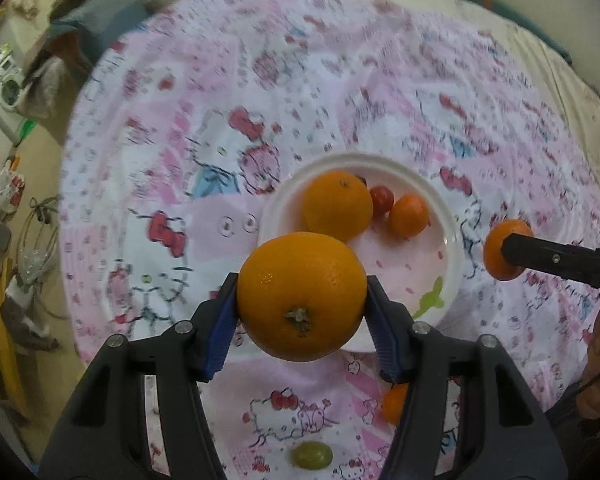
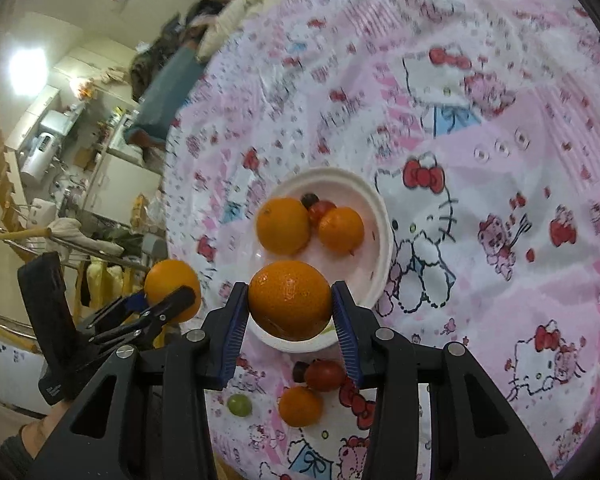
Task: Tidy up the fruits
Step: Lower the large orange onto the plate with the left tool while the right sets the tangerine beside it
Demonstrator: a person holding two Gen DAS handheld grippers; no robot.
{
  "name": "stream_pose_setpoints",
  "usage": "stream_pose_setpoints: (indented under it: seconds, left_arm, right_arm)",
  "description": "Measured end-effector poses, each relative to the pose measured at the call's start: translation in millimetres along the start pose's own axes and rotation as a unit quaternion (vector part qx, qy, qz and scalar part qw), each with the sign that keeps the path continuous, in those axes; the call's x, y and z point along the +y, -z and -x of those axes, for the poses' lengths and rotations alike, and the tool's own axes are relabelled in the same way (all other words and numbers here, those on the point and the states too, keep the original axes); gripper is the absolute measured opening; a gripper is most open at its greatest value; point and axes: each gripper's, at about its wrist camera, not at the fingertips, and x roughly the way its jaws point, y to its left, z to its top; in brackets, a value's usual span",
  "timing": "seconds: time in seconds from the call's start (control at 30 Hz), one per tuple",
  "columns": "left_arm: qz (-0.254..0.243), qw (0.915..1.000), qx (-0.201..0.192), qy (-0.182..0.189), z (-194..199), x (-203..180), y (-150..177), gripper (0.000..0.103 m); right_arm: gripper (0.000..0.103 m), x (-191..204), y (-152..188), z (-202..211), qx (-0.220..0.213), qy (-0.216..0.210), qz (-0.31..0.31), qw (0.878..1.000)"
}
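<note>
My left gripper (image 1: 302, 292) is shut on a large orange (image 1: 300, 312), held over the near rim of a white plate (image 1: 364, 159). On the plate lie another orange (image 1: 337, 206), a cherry tomato (image 1: 381, 199), a small tangerine (image 1: 409, 216) and a dark grape (image 1: 362, 180). My right gripper (image 2: 290, 292) is shut on a second orange (image 2: 290, 308) above the plate's (image 2: 328, 172) near edge. In the left wrist view the right gripper (image 1: 508, 250) and its orange (image 1: 496, 240) are to the right of the plate. The left gripper (image 2: 168, 300) shows at the left of the right wrist view.
Loose on the pink cartoon-print cloth (image 2: 480, 160) near me lie a tangerine (image 2: 300, 406), a cherry tomato (image 2: 324, 374), a dark grape (image 2: 299, 372) and a green grape (image 2: 239, 405). The cloth's left edge drops off to a cluttered room.
</note>
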Motion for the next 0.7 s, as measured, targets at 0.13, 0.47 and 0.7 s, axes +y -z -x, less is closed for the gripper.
stream_pose_setpoints:
  seconds: [0.13, 0.47, 0.7]
  left_arm:
    - [0.024, 0.9975, 0.039, 0.054, -33, 5, -4, 0.056]
    - [0.008, 0.9952, 0.063, 0.075, -67, -7, -15, 0.056]
    - [0.028, 0.9933, 0.074, 0.084, -73, -5, -19, 0.057]
  right_arm:
    - [0.044, -11, -4, -23, 0.017, 0.008, -0.017, 1.000]
    - [0.044, -21, -13, -61, 0.042, 0.036, -0.023, 0.998]
    - [0.045, -34, -14, -62, 0.039, 0.034, -0.044, 0.998]
